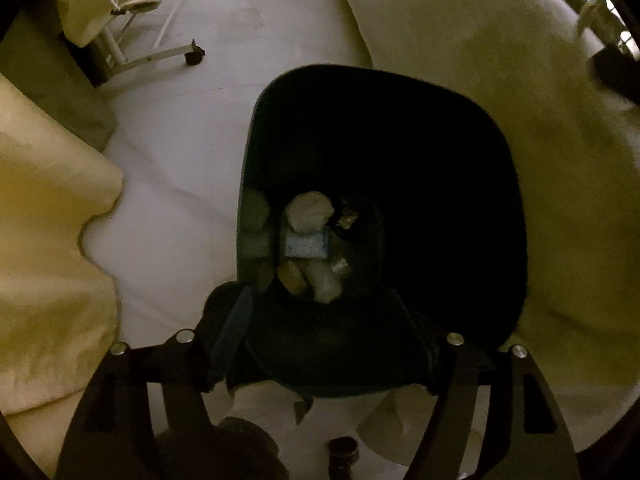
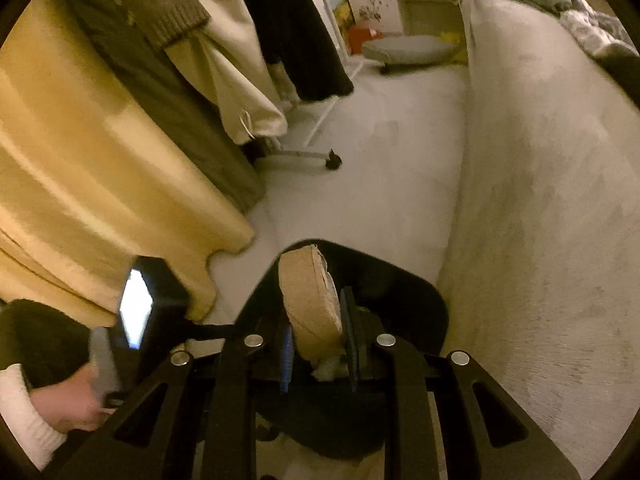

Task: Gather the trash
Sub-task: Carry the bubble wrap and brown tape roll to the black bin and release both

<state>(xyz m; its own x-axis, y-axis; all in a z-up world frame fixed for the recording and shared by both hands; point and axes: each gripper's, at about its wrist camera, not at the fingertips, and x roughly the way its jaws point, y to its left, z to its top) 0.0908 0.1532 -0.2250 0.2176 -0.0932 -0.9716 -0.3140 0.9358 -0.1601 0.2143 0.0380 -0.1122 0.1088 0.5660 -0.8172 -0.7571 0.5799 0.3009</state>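
Two jaws over black bin [image 1: 384, 184], left [image 1: 320, 320] spread, right [image 2: 320, 332] pinching brown wad [image 2: 308, 304], pale carpet [image 1: 180, 160]

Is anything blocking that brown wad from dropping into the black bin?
Nothing visible does. The right gripper holds the brown paper wad right over the black bin, whose open mouth shows only trash lying at the bottom.

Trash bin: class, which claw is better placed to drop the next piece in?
Right. The right claw is shut on a brown paper wad above the trash bin; the left claw is open and empty.
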